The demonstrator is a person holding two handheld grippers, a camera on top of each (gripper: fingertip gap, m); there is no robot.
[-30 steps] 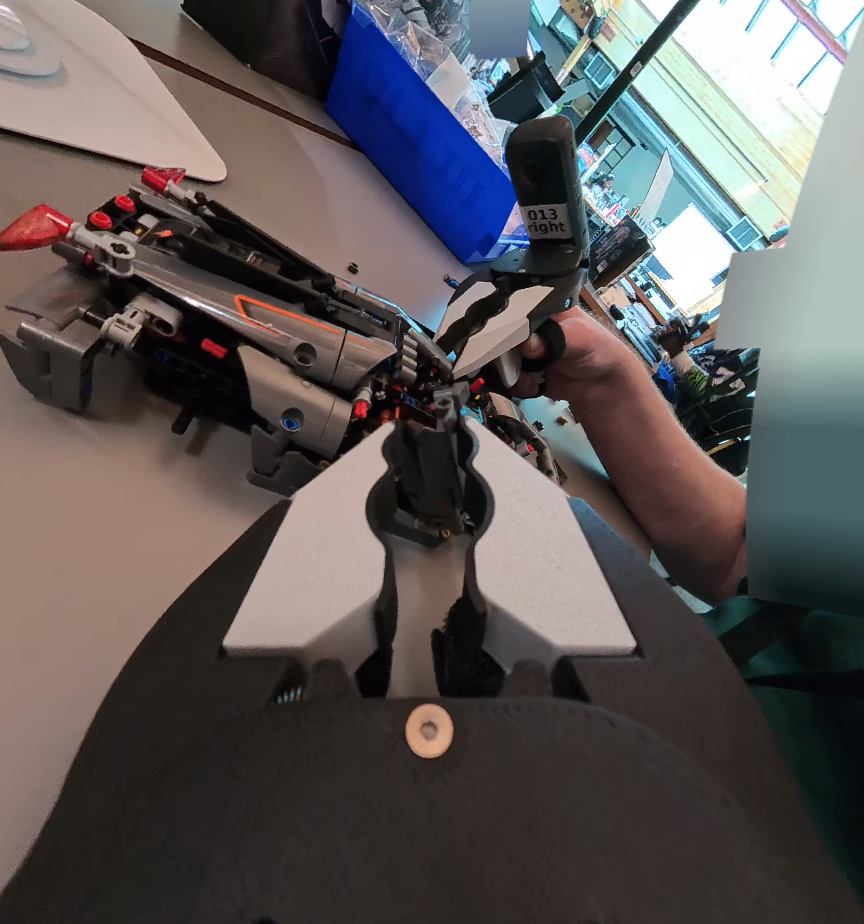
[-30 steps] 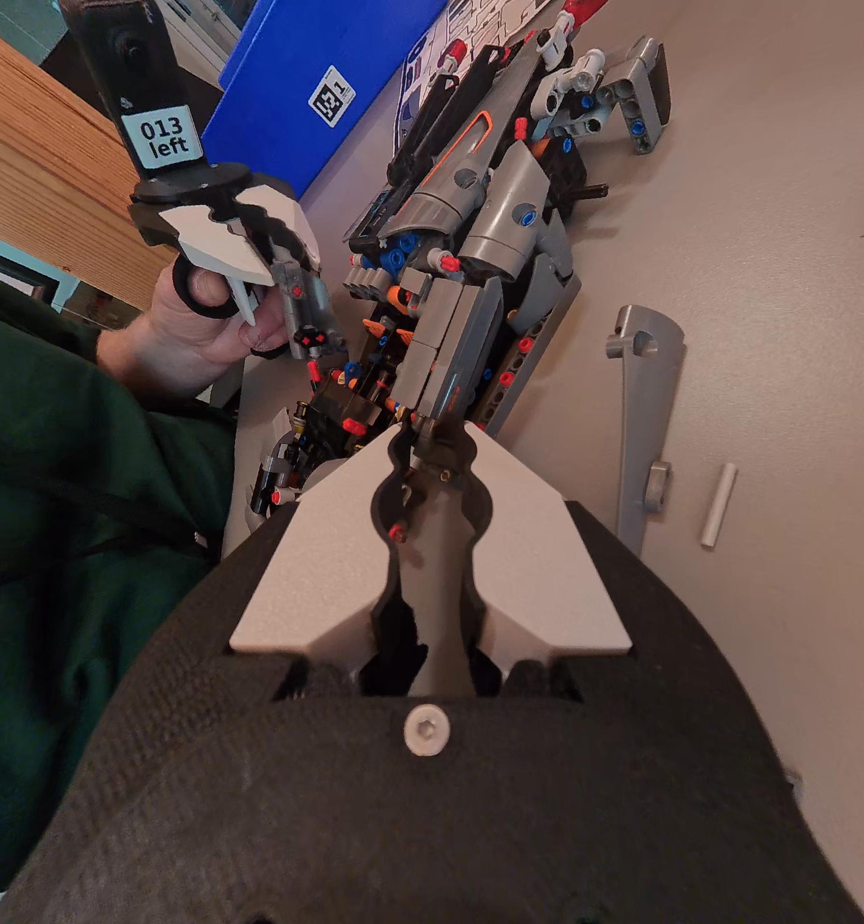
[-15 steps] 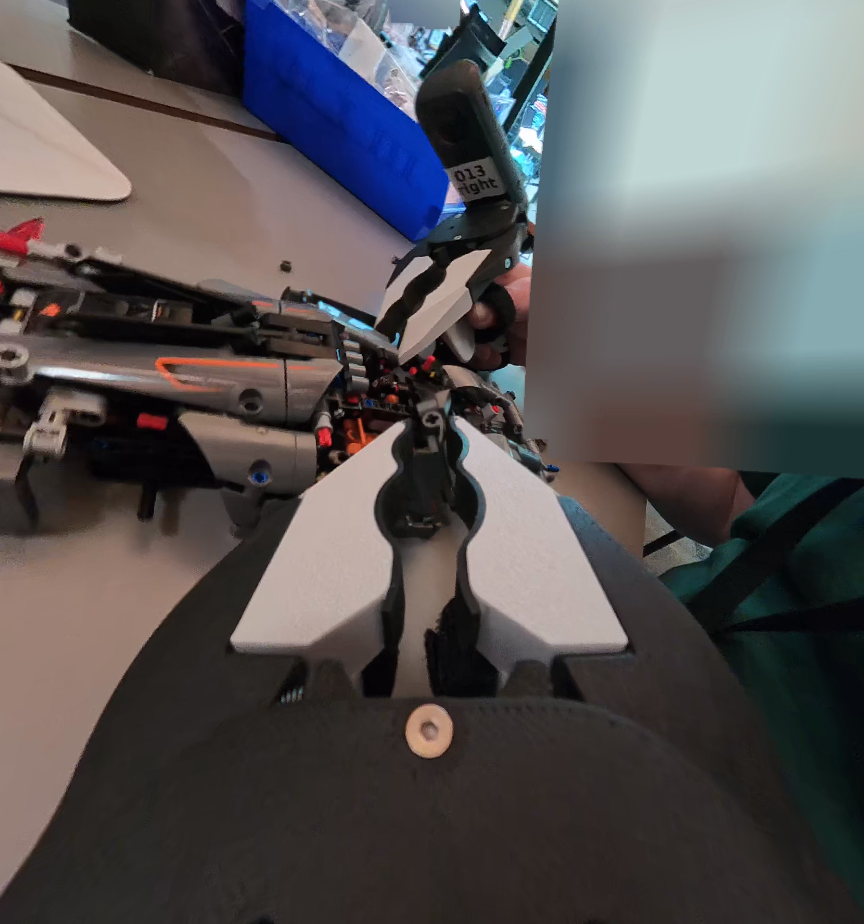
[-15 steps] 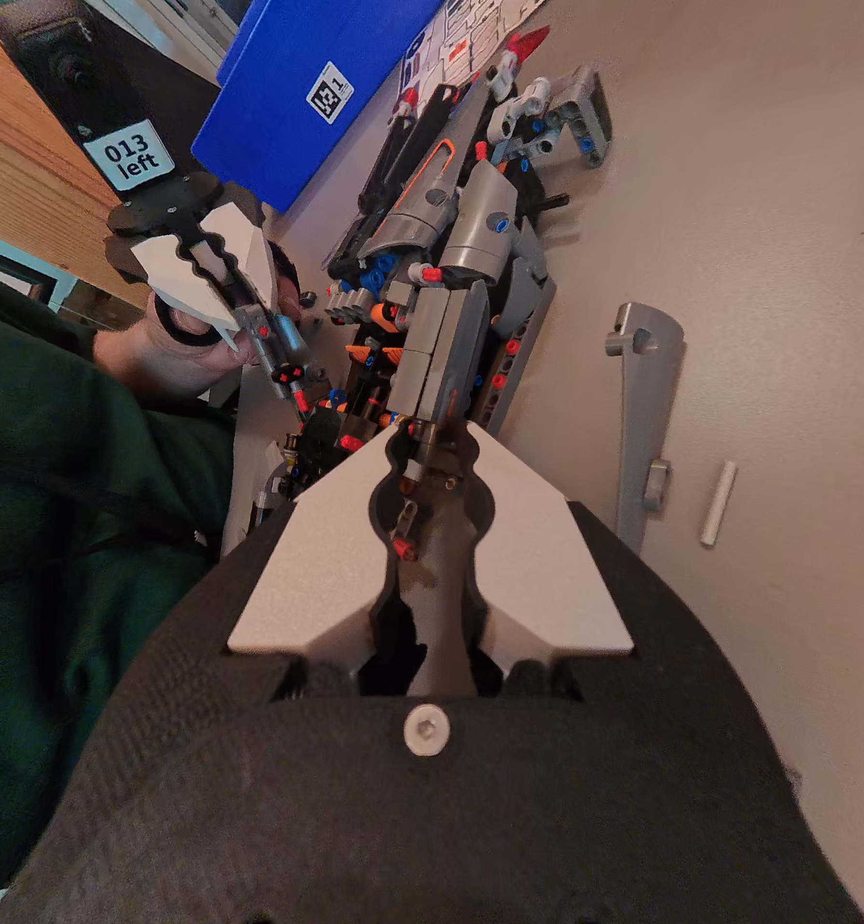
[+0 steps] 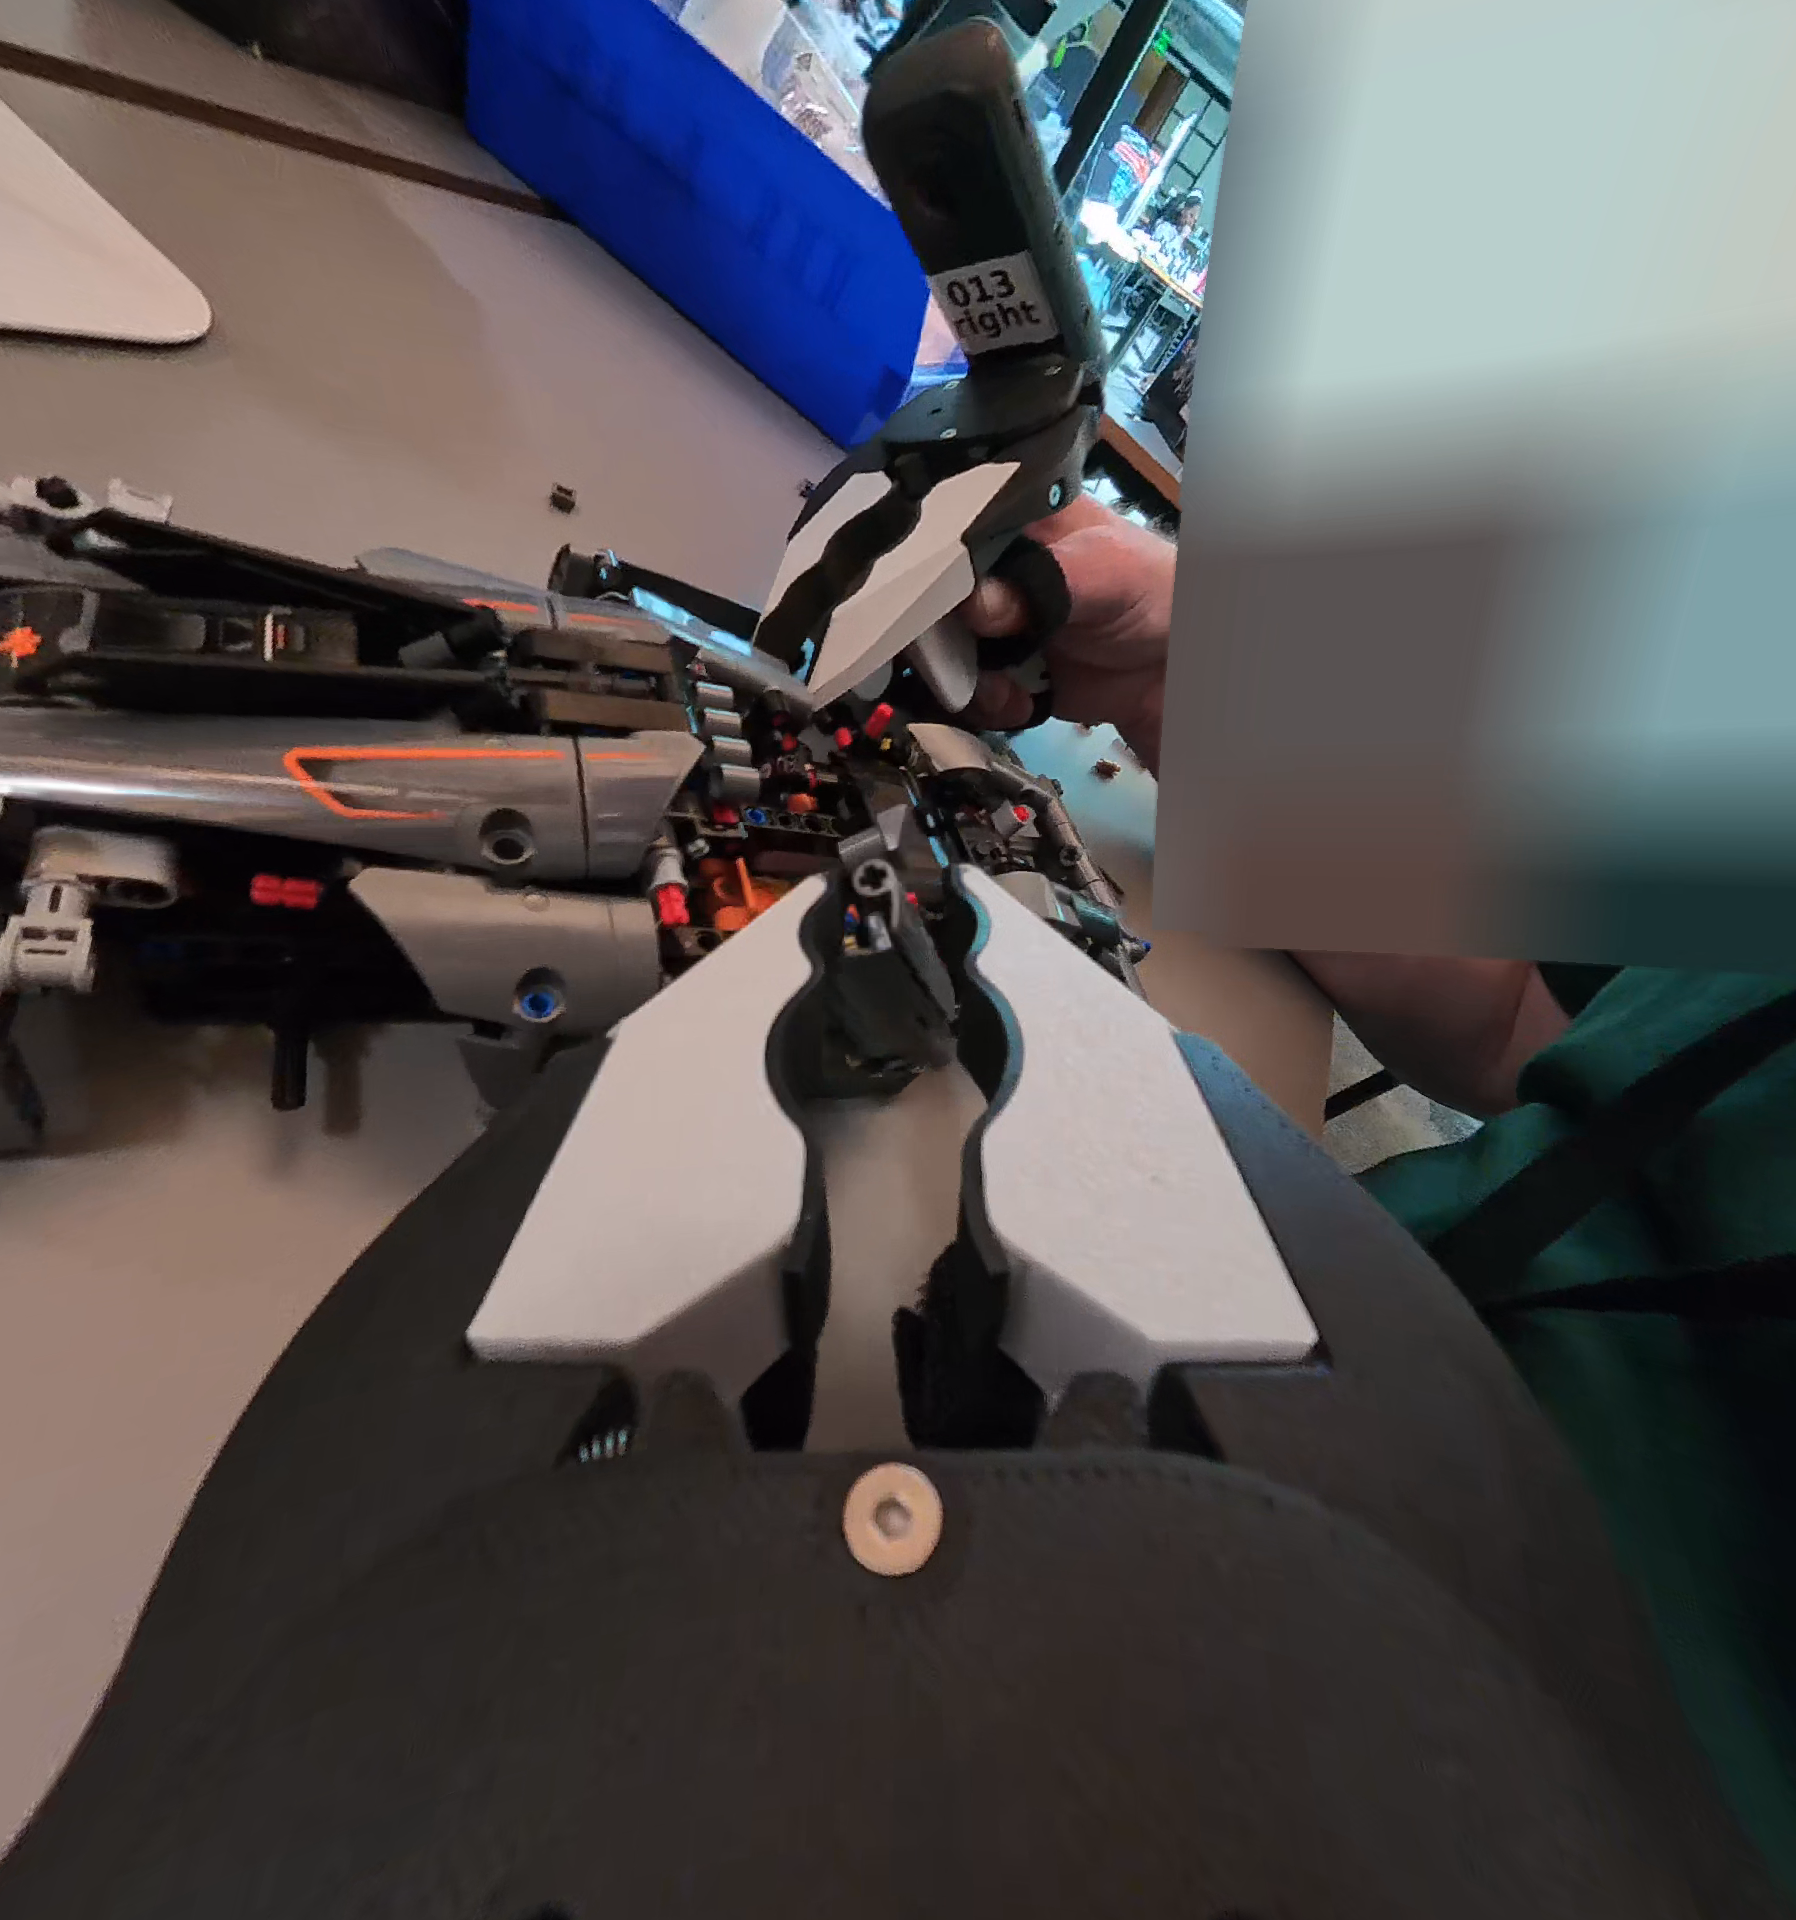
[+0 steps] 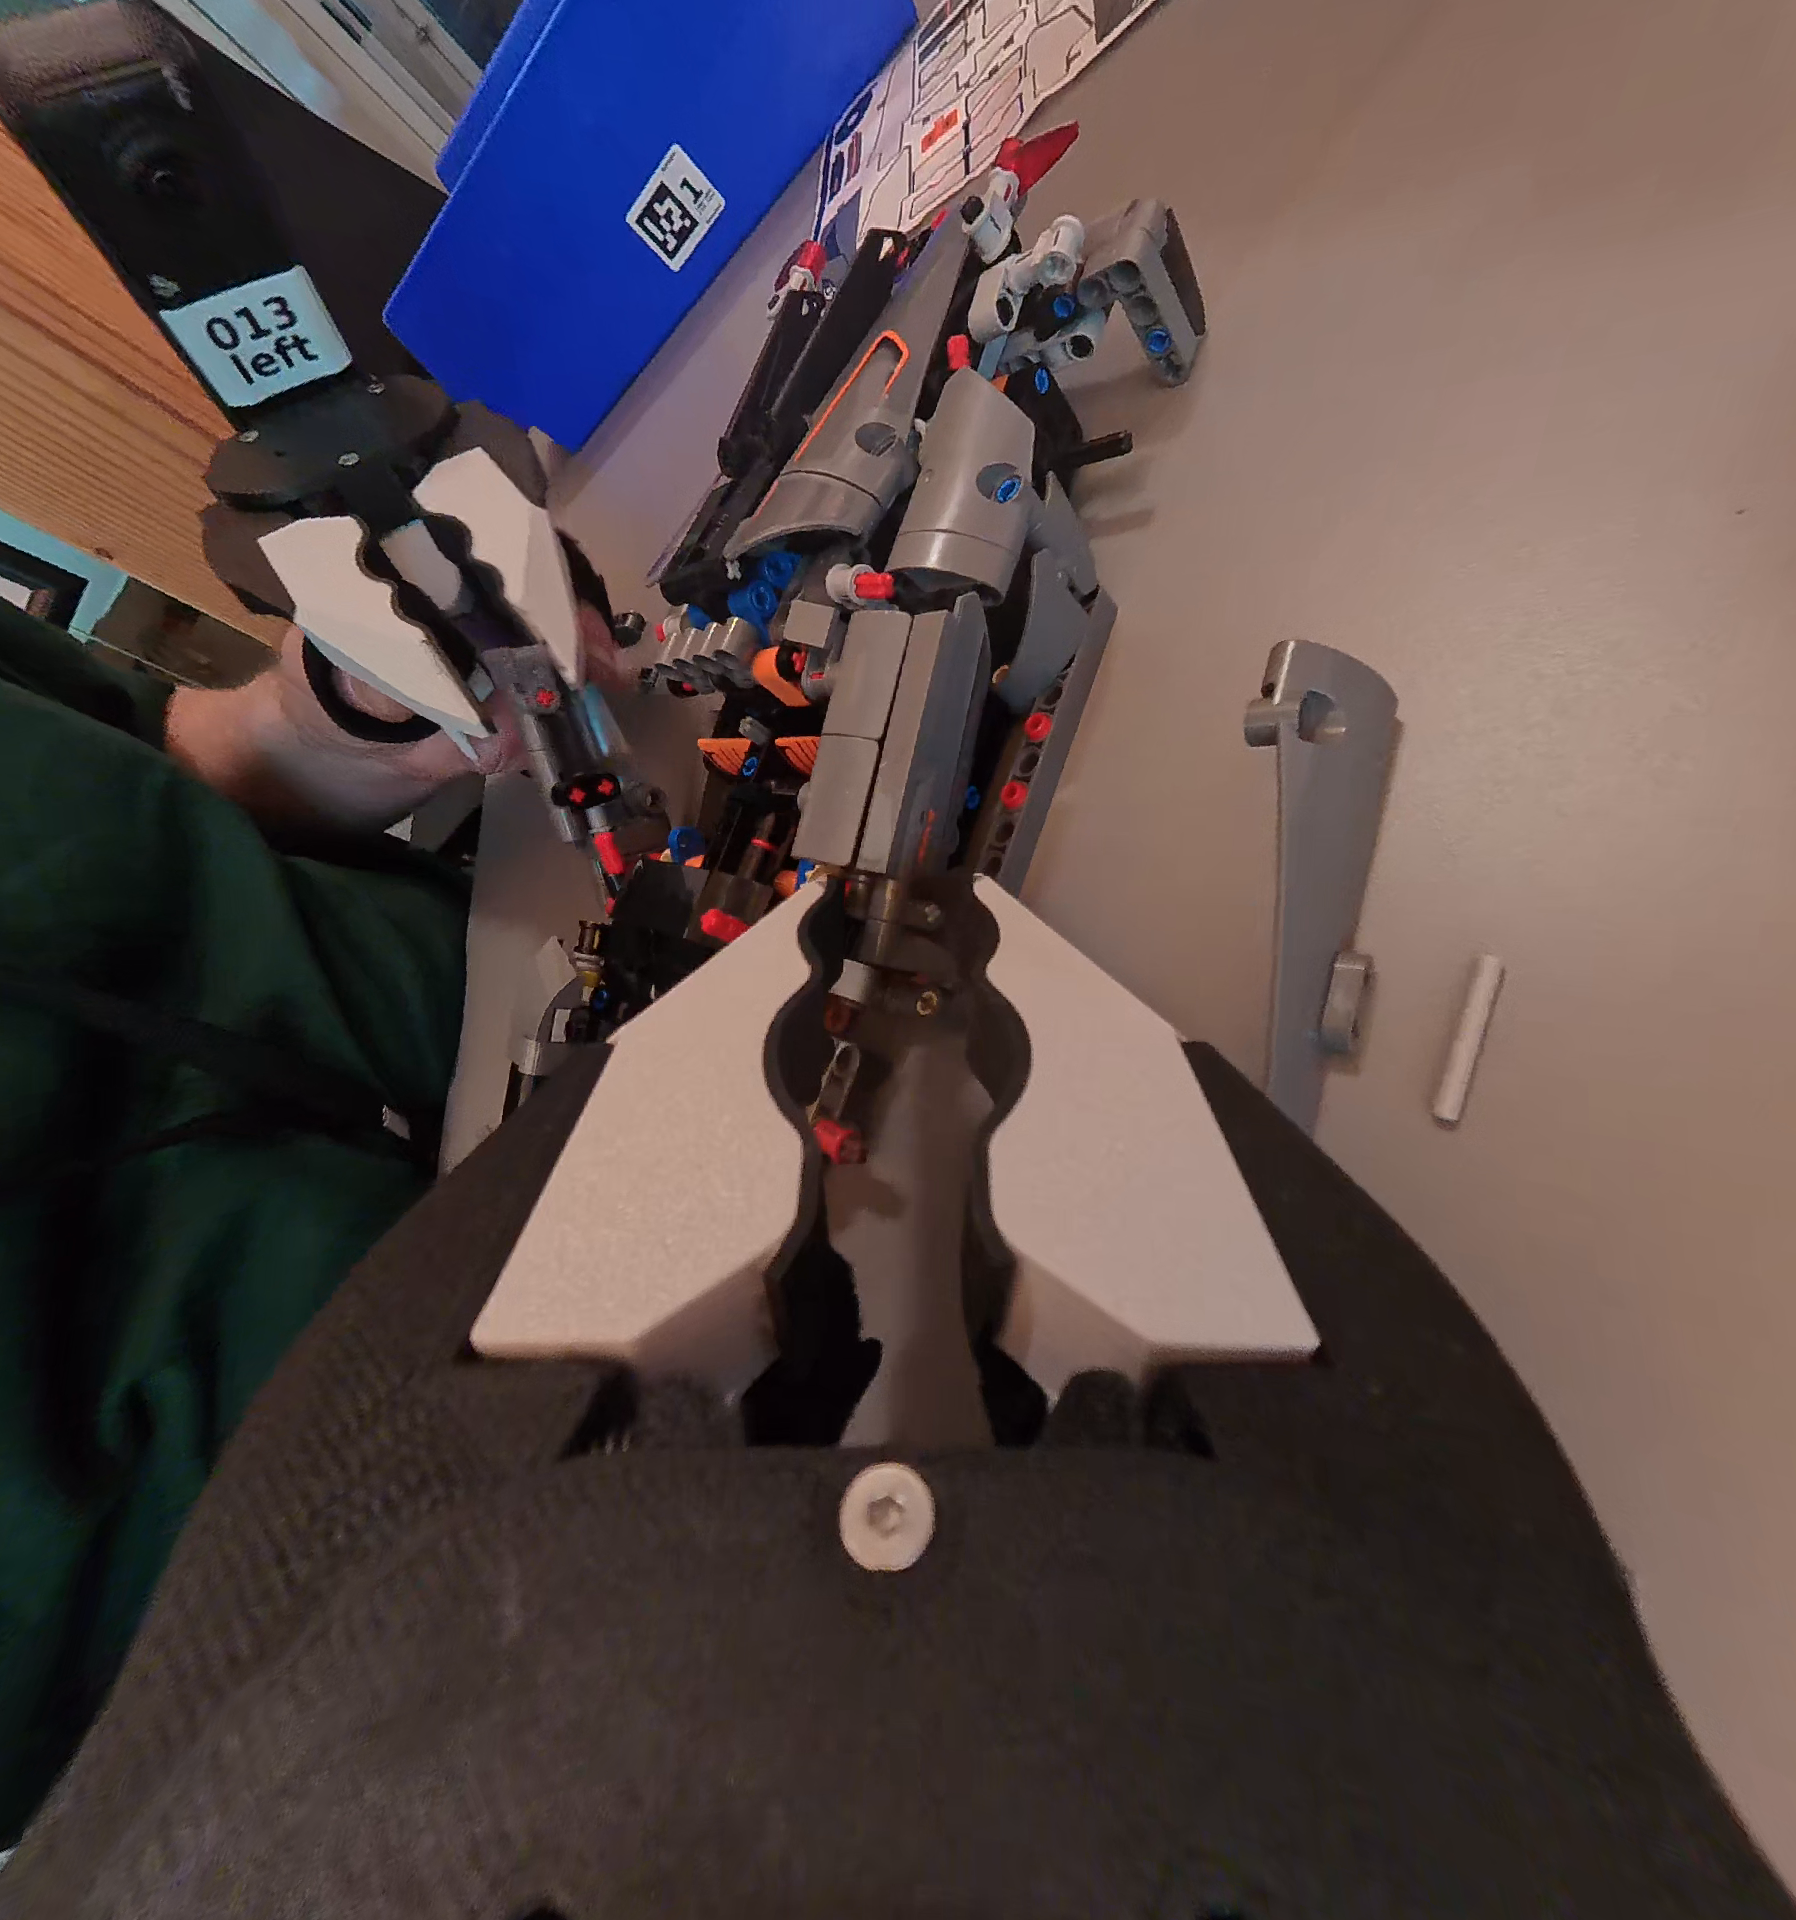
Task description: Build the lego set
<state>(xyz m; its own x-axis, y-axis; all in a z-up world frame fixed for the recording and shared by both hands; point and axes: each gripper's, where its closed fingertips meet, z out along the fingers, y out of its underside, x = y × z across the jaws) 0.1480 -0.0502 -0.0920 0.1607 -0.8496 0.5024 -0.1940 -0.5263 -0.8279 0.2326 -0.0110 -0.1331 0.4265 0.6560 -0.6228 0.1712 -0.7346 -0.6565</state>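
Note:
The long grey and black lego model (image 5: 437, 790) with orange trim lies on the grey table. It also shows in the right wrist view (image 6: 904, 582). My left gripper (image 5: 892, 883) is shut on a small dark grey sub-assembly (image 5: 889, 977) and holds it just over the model's near end. In the right wrist view this gripper (image 6: 437, 613) and its sub-assembly (image 6: 561, 748), which has red pins, hang to the left of the model. My right gripper (image 6: 899, 894) is shut on the model's near end. It also shows in the left wrist view (image 5: 873, 582).
A blue bin (image 6: 613, 208) stands behind the model, with an instruction sheet (image 6: 935, 114) beside it. A loose grey curved panel (image 6: 1320, 831) and a short white rod (image 6: 1465, 1039) lie to the right. A white board (image 5: 42, 260) lies at the far left. A person's sleeve fills the near side. Some 11 cm of space lies between my two pairs of fingers. The short white rod (image 6: 1465, 1039) is about 8 cm from my right fingertips.
My left gripper has carried the sub-assembly down and closer to the model's near end. My right gripper has kept its hold on the model.

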